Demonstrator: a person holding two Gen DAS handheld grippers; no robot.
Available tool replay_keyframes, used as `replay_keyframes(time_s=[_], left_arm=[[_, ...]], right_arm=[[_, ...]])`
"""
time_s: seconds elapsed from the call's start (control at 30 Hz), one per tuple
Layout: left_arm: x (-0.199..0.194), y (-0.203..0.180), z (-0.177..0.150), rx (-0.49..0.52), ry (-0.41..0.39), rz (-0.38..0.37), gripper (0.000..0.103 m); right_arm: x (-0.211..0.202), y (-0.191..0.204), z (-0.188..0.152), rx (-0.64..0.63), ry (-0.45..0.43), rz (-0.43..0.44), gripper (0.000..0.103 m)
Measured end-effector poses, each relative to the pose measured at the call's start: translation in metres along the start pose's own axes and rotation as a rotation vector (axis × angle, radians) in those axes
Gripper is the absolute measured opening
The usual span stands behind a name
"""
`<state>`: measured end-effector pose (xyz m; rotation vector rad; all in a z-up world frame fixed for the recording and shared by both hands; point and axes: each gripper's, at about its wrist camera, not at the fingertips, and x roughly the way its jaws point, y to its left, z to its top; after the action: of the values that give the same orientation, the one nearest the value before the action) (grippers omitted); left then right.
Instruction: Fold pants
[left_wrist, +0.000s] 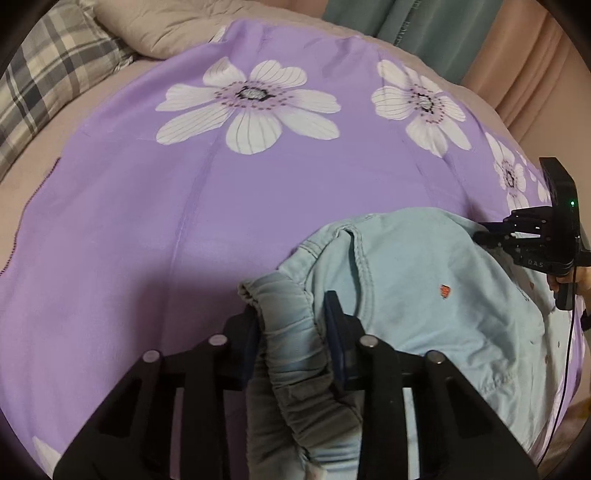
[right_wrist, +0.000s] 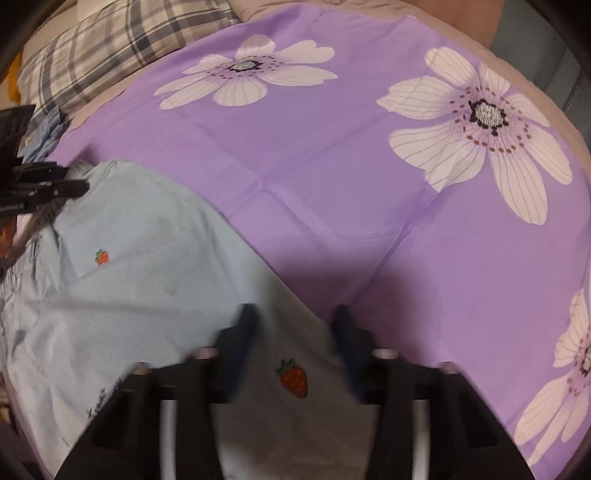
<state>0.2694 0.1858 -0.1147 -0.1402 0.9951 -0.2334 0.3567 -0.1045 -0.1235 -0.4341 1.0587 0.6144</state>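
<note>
Light blue pants (left_wrist: 413, 295) with small strawberry marks lie on a purple flowered sheet (left_wrist: 184, 192). My left gripper (left_wrist: 291, 314) has its jaws spread around the elastic waistband (left_wrist: 291, 354), which runs between the fingers. My right gripper (right_wrist: 295, 325) sits over the pants fabric (right_wrist: 147, 258) near their far edge, jaws apart, with a strawberry (right_wrist: 293, 380) between them. The right gripper also shows in the left wrist view (left_wrist: 484, 236) at the pants' right edge. The left gripper shows in the right wrist view (right_wrist: 79, 186) at the left.
A plaid pillow (left_wrist: 48, 88) and a beige pillow (left_wrist: 177, 26) lie at the head of the bed. Curtains (left_wrist: 461, 40) hang behind. The purple sheet (right_wrist: 369, 184) stretches beyond the pants.
</note>
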Motion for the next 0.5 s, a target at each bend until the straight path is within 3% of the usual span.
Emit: replay_keyframes(time_s=[0.03, 0.07, 0.27, 0.5], left_arm=[[-0.004, -0.003, -0.001, 0.005, -0.007, 0.006, 0.028], [-0.01, -0.006, -0.002, 0.01, -0.019, 0.011, 0.027], [-0.06, -0.024, -0.013, 0.058, -0.114, 0.016, 0.025], [-0.115, -0.05, -0.059, 0.181, -0.168, 0.054, 0.025]], right_arm=[[-0.003, 0.003, -0.003, -0.007, -0.002, -0.019, 0.014], [-0.008, 0.006, -0.006, -0.012, -0.011, -0.044, 0.009], [-0.062, 0.03, -0.027, -0.001, -0.128, -0.141, 0.008], [-0.144, 0.069, -0.065, 0.03, -0.271, -0.203, 0.008]])
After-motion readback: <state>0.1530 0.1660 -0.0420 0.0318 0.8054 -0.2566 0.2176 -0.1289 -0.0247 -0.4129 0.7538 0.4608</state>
